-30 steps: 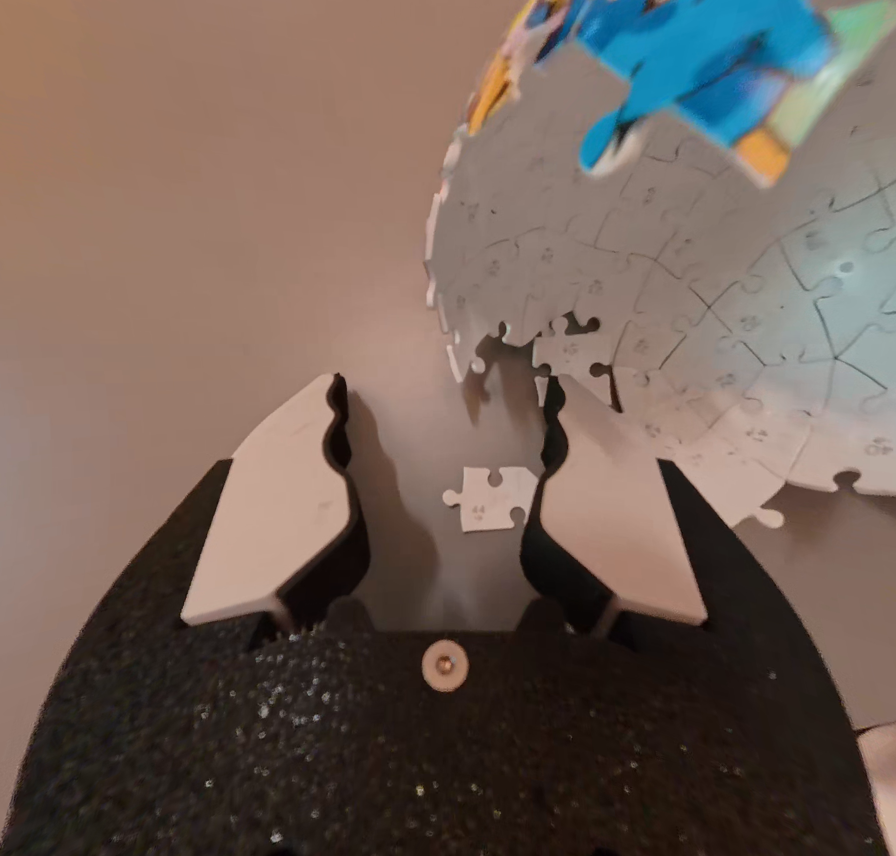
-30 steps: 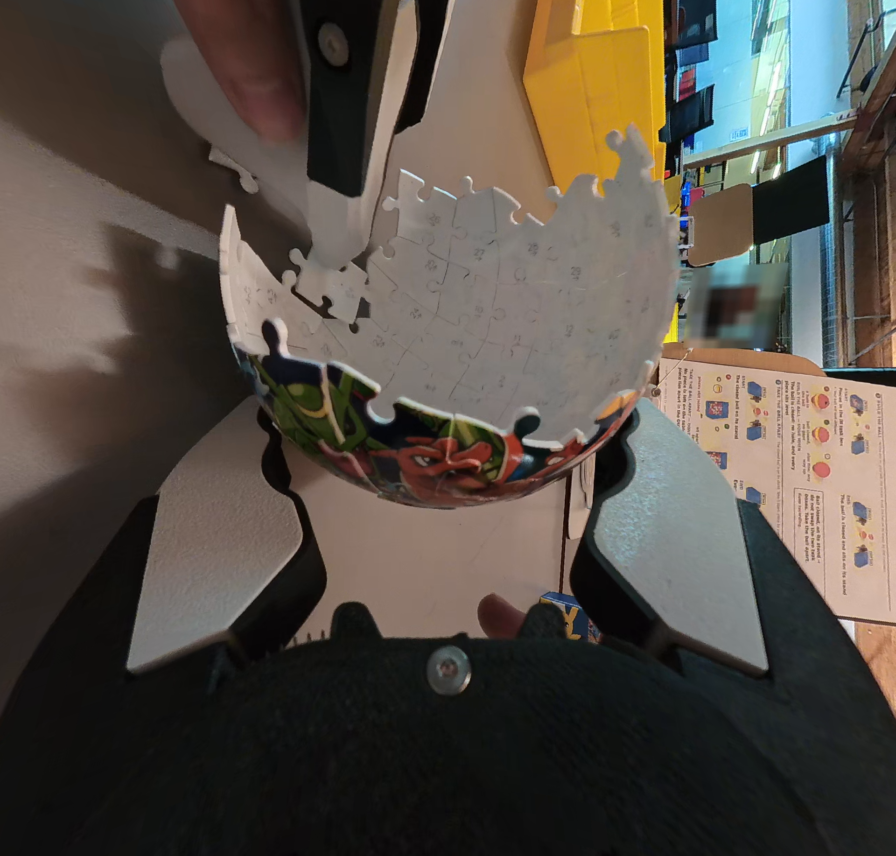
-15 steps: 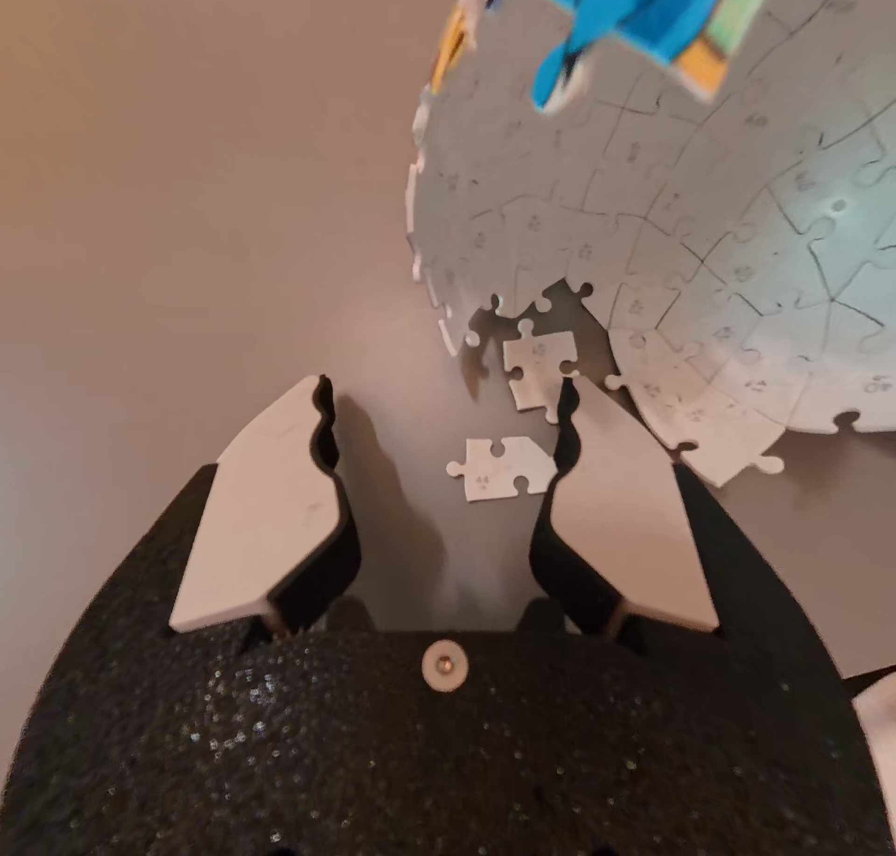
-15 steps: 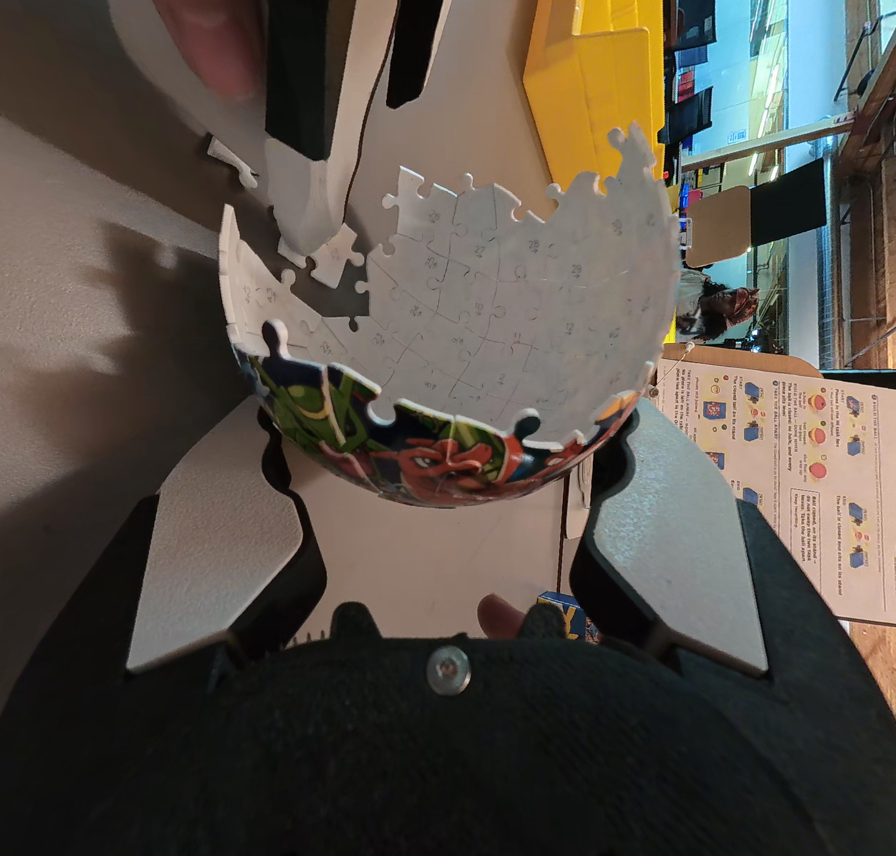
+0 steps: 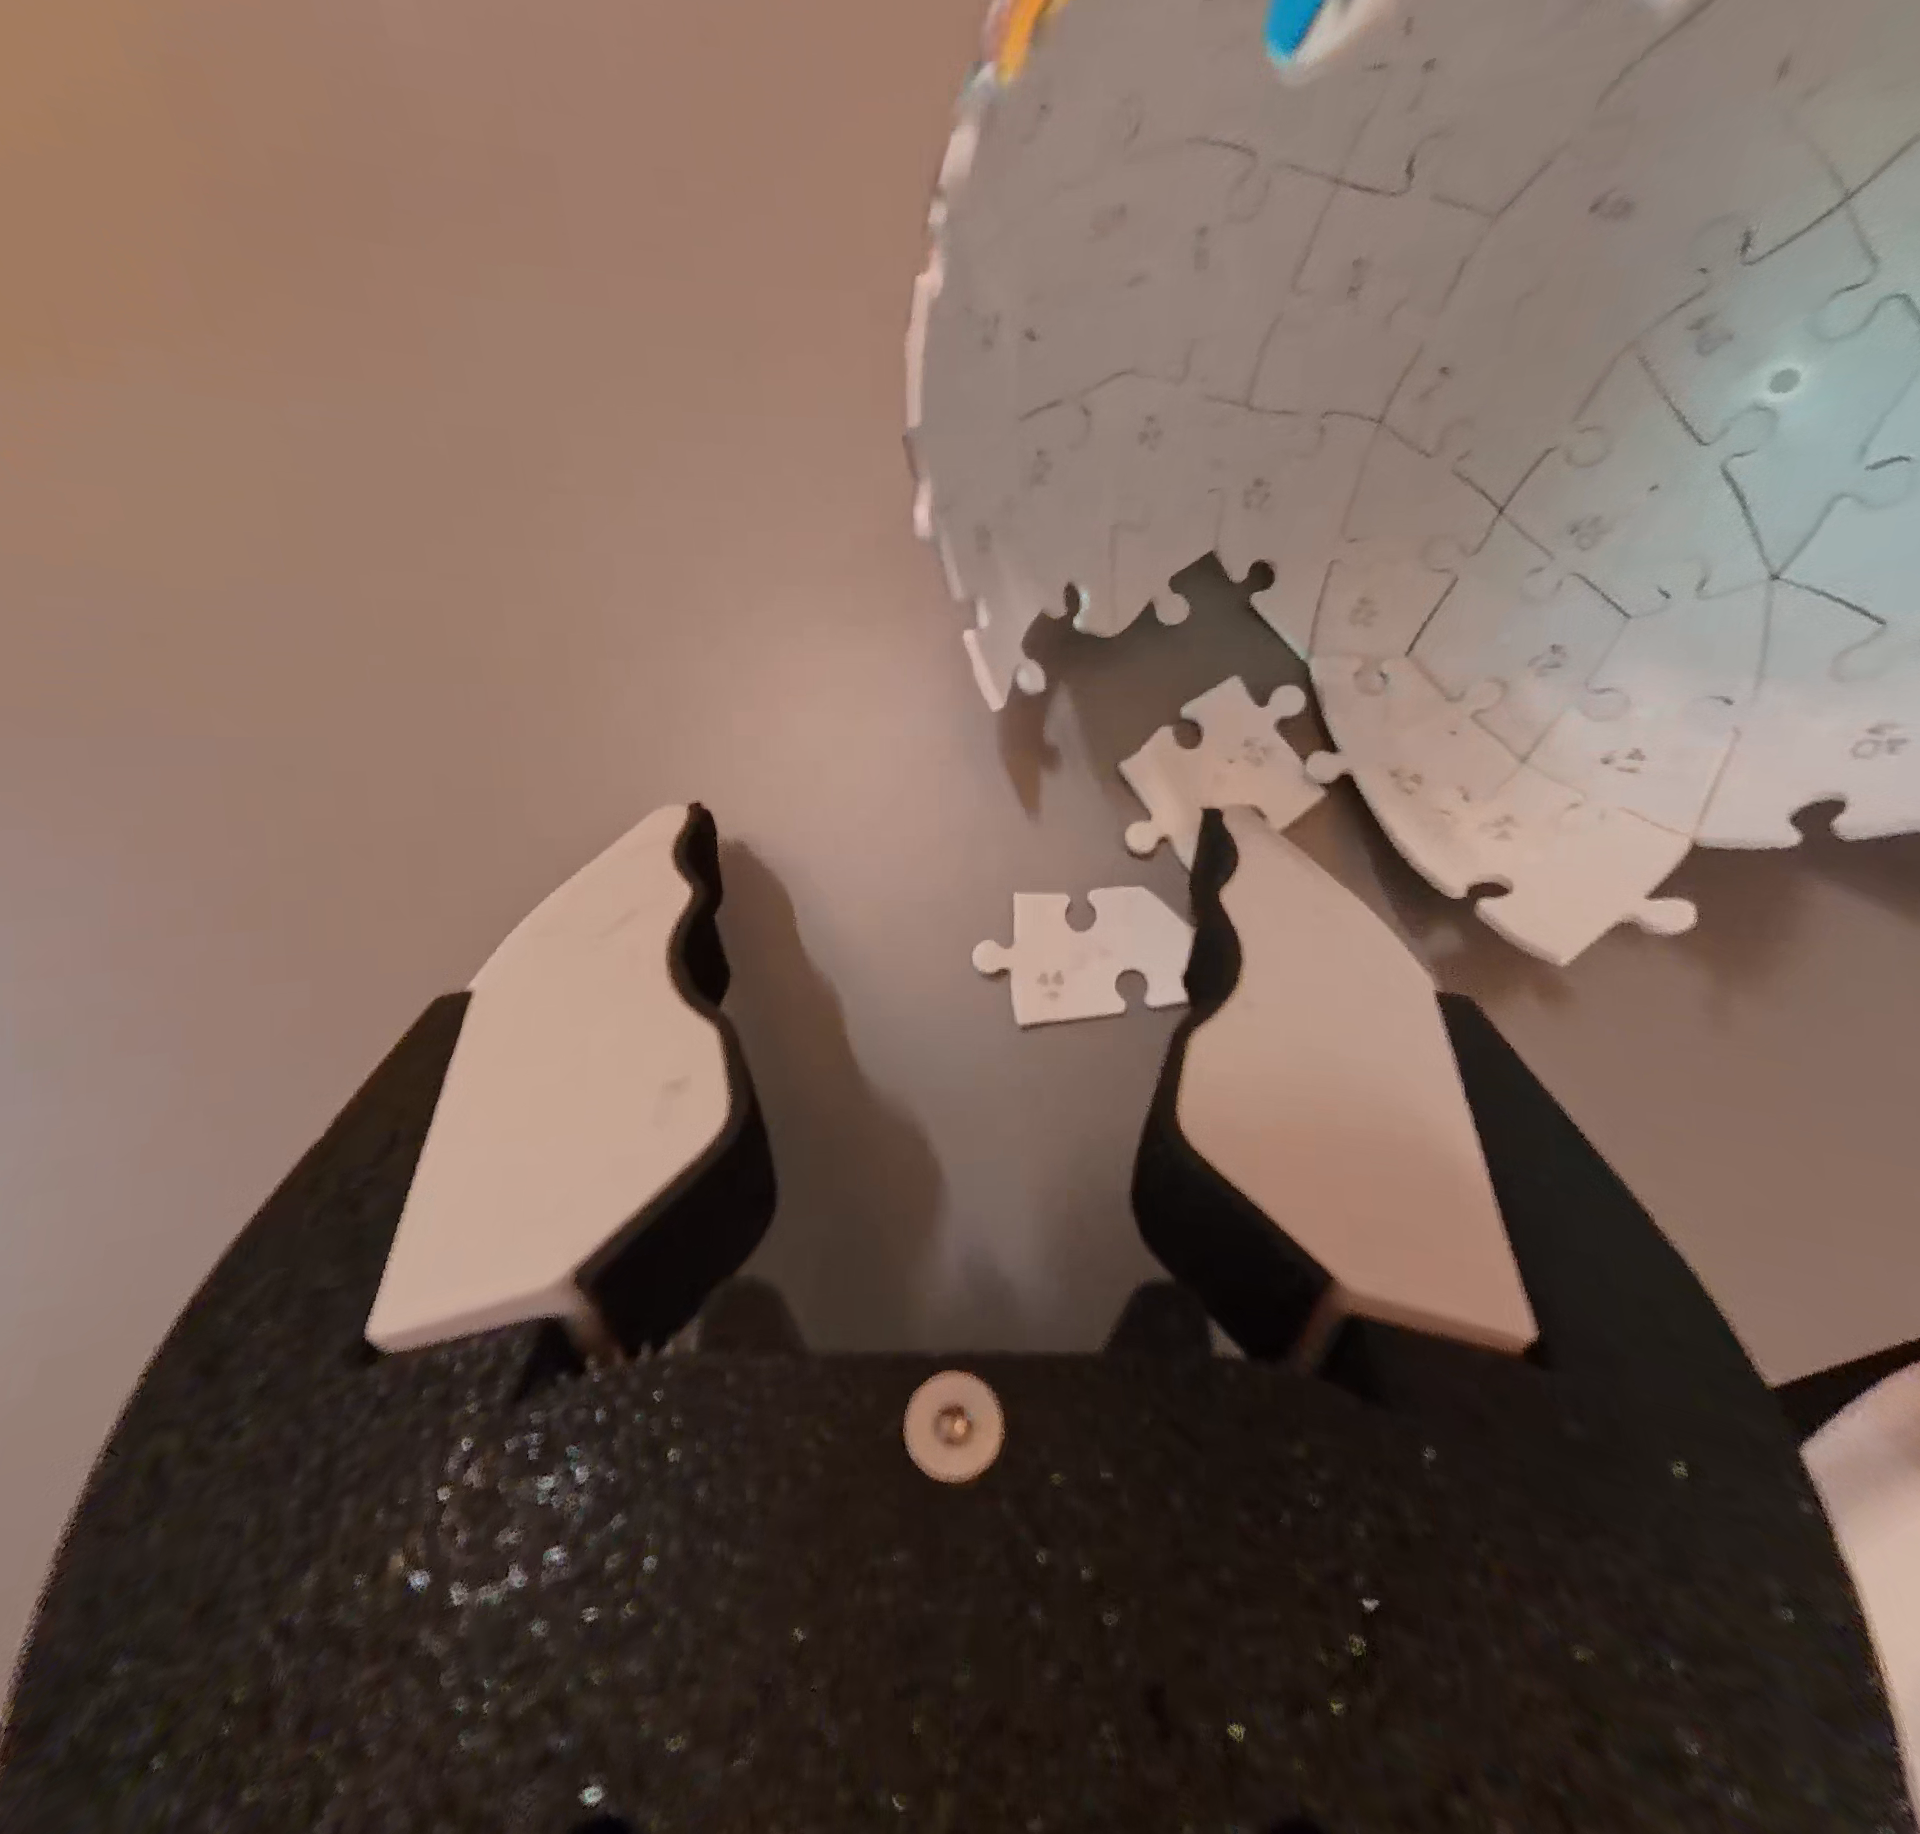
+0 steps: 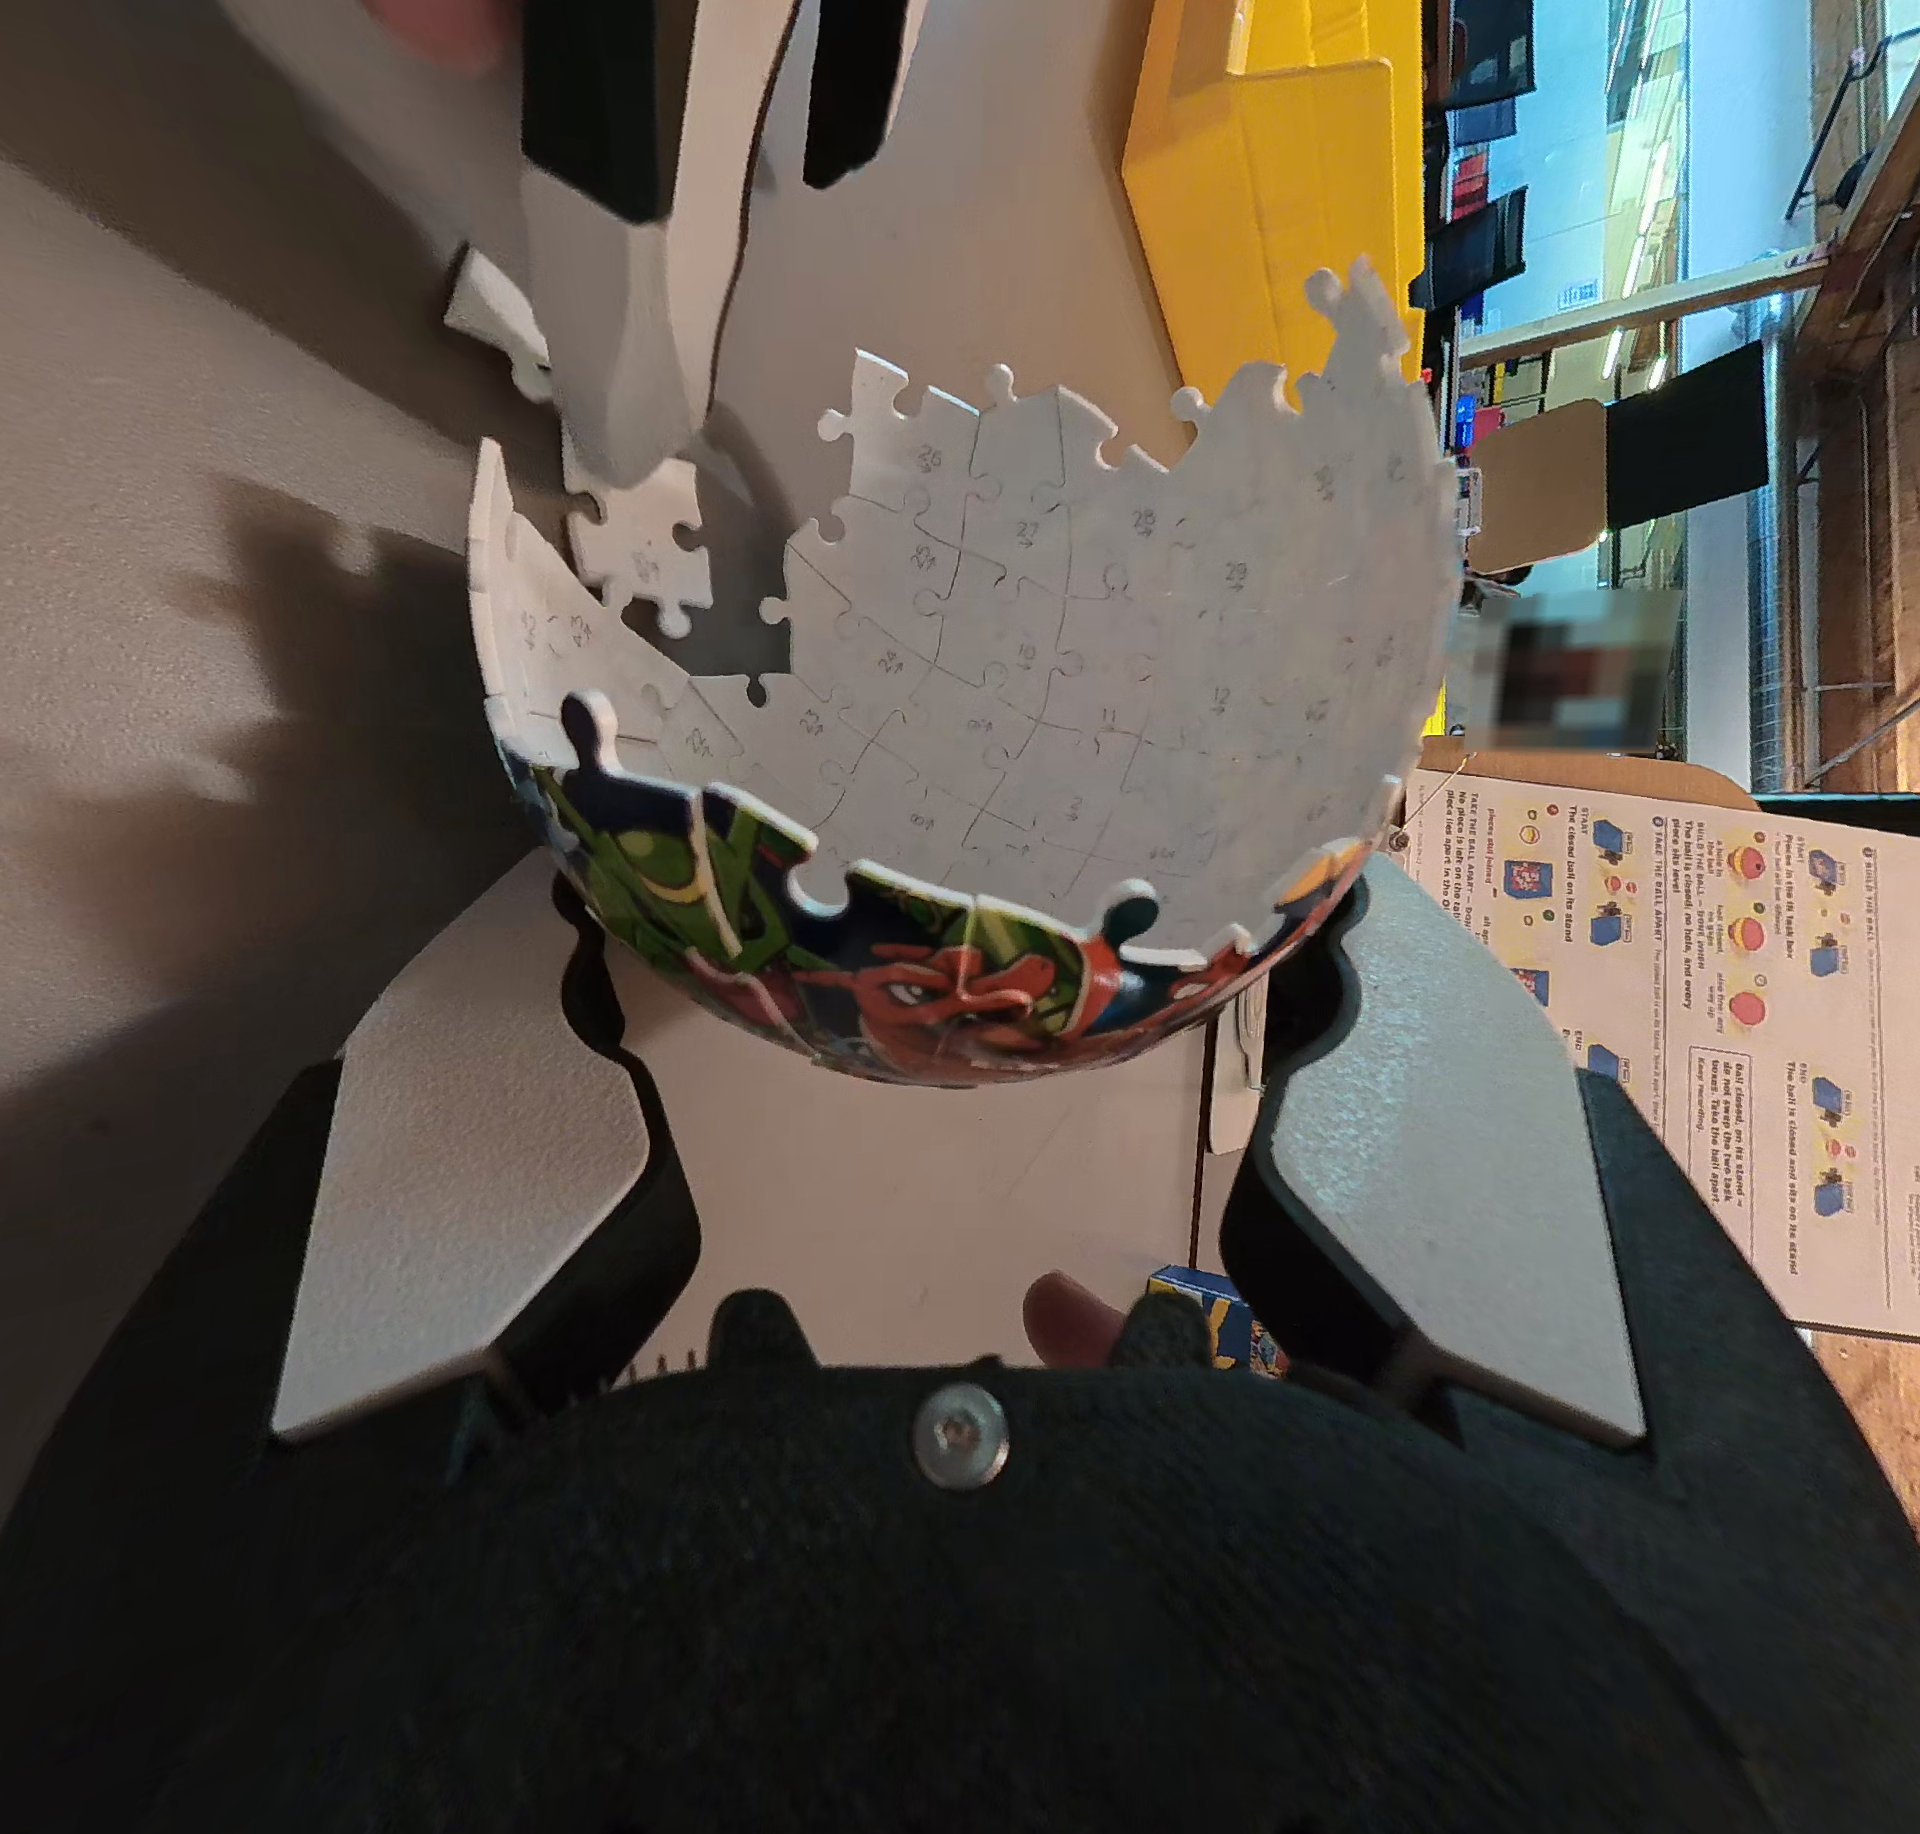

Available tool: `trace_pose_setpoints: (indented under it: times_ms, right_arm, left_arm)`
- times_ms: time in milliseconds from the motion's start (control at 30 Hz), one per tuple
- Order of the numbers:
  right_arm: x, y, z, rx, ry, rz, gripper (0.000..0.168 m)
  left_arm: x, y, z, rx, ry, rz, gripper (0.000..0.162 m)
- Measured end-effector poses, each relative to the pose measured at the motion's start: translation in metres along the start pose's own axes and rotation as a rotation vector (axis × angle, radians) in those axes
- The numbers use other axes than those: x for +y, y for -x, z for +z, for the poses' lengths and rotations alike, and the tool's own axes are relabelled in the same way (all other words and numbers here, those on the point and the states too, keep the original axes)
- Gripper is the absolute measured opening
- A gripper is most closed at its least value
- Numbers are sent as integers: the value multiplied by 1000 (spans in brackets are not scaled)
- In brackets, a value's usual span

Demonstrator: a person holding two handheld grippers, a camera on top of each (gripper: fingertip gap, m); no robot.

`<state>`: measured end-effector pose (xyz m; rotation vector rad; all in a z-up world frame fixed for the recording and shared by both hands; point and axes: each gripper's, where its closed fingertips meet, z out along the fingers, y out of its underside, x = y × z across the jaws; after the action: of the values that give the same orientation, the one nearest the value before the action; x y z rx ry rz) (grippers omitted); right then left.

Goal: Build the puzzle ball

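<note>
My right tongs [image 6: 961, 963] hug the half-built ball [image 6: 1039, 704]. The loose piece [image 5: 1226, 761] popped out (bad luck), so my left tongs [image 5: 951, 880], wide apart, must refit it.

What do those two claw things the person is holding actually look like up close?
Both tongs match. The left tongs have a rough, speckled black body with a round silver screw at its centre, and two broad angular fingers faced with flat pale grey plates, edged in wavy black padding. The right tongs are built the same way. No cables or sleeves show.
</note>
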<state>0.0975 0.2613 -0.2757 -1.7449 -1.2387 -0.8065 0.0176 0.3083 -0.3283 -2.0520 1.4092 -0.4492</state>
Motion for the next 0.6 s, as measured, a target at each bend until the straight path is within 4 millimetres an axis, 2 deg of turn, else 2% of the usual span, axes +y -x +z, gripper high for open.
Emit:
trace_pose_setpoints:
  times_ms: [267,533,600]
  right_arm:
    - [0,0,0,0,-2,0,129]
    - [0,0,0,1,-2,-3,129]
    - [0,-1,0,1,-1,-5,129]
  left_arm:
    - [-7,3,5,-32,-7,0,87]
    - [-8,-6,6,-60,-26,-57,76]
    - [-6,-11,6,-37,-12,-51,79]
